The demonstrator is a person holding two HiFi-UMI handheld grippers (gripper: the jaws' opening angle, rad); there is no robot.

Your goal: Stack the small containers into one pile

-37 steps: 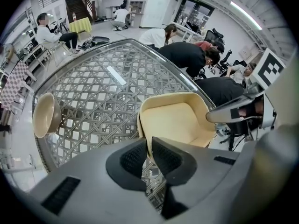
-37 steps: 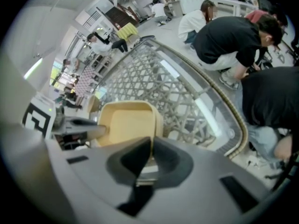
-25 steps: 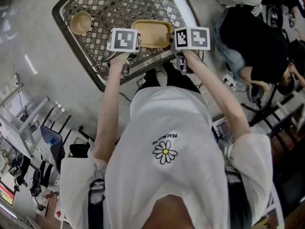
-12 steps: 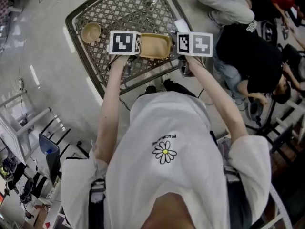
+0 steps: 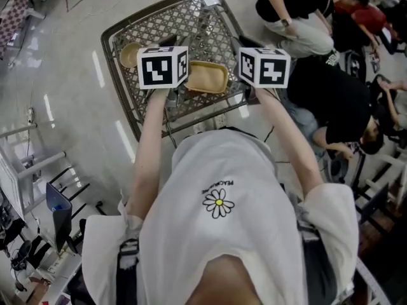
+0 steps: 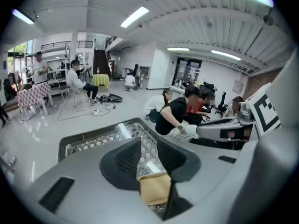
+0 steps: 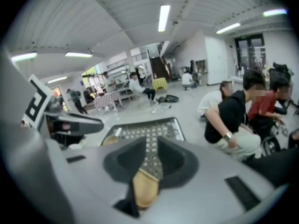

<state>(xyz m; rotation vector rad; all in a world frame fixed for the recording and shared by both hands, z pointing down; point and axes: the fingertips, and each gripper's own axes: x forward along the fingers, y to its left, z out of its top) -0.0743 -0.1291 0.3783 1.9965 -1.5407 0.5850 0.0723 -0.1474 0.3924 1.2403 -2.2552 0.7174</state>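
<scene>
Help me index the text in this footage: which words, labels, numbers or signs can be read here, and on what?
On the white shirt: small print above the daisy, upside down in the head view, too small to read.
On the left marker cube and right marker cube: black-and-white squares only, no letters.
On the tan rectangular container and round bowl: no label seen.

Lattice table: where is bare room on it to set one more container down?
Free: the far half of the lattice table, between the round bowl and the right rim, beyond the tan rectangular container. Crowded: the near edge around that container, and the left corner by the bowl.
</scene>
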